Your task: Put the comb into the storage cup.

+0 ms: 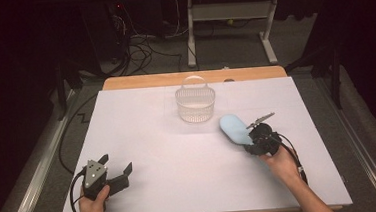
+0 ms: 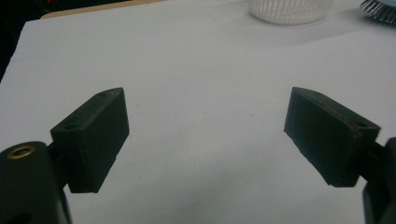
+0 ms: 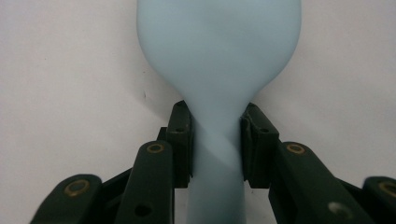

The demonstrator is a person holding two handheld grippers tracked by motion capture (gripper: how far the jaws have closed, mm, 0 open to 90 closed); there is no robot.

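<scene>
At the near left of the white worktop (image 1: 181,176), the left claw (image 1: 116,172) was held in the person's left hand (image 1: 93,200), low over the surface. Its jaws were spread wide, with bare worktop between them and nothing gripped, as was seen in the left gripper view (image 2: 205,135).

Farther in and to the right, the right claw (image 1: 251,142) was held in the right hand (image 1: 281,160) and pointed toward the far left. In the right gripper view, its jaws were pressed against both sides of the narrow handle of a pale blue hairbrush (image 3: 218,60), the brush's broad oval head spreading out beyond the pads (image 3: 181,140). From above, the hairbrush (image 1: 234,128) was seen lying right of centre on the worktop, its head toward the far side.

Beyond it, toward the far edge and near the middle, a white plastic basket (image 1: 196,104) with a hoop handle stood upright, just apart from the brush's head.
</scene>
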